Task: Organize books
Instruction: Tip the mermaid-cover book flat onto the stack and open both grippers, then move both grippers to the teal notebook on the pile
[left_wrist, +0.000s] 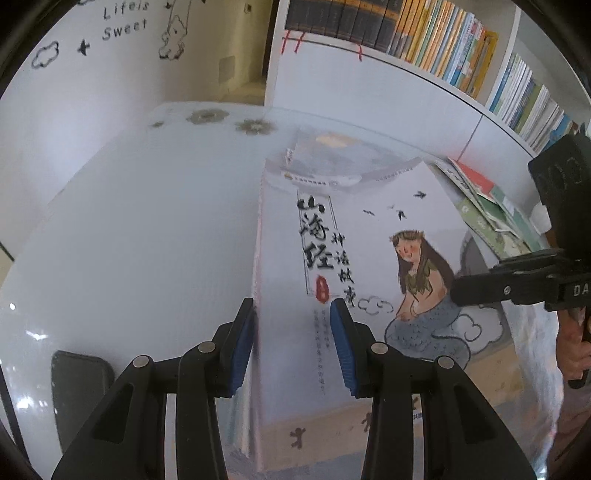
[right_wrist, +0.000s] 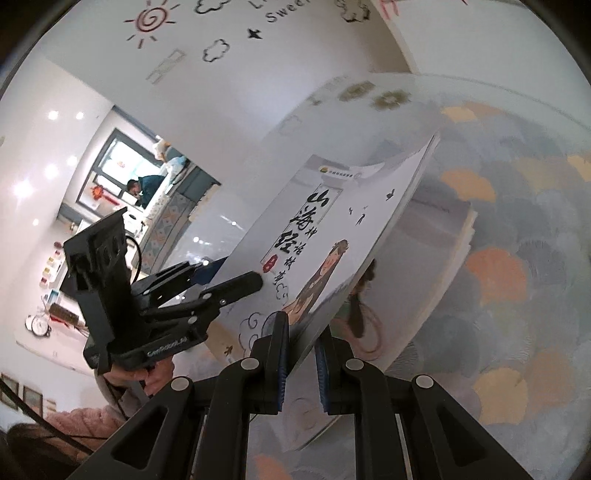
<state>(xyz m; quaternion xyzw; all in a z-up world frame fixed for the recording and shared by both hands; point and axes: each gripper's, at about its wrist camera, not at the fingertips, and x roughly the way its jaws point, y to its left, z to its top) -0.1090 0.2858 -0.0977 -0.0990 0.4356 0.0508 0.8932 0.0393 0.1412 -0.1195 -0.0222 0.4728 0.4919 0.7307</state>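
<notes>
A white picture book (left_wrist: 369, 229) with a mermaid on its cover tops a small stack, held tilted above the white table (left_wrist: 129, 229). My left gripper (left_wrist: 291, 347) is shut on the stack at its spine side, one blue pad on the spine edge and the other on the cover. In the right wrist view the book (right_wrist: 332, 229) stands on edge. My right gripper (right_wrist: 301, 365) is shut on its lower edge. A second book (right_wrist: 424, 277) shows behind it. The right gripper (left_wrist: 458, 291) reaches the cover from the right, and the left gripper (right_wrist: 236, 277) clamps the far side.
Upright books fill a white bookshelf (left_wrist: 443, 44) at the back right. Loose green and red books (left_wrist: 491, 206) lie in a heap beside the held stack. A dark object (left_wrist: 79, 384) sits at the lower left. A rug with fan shapes (right_wrist: 517, 258) covers the floor.
</notes>
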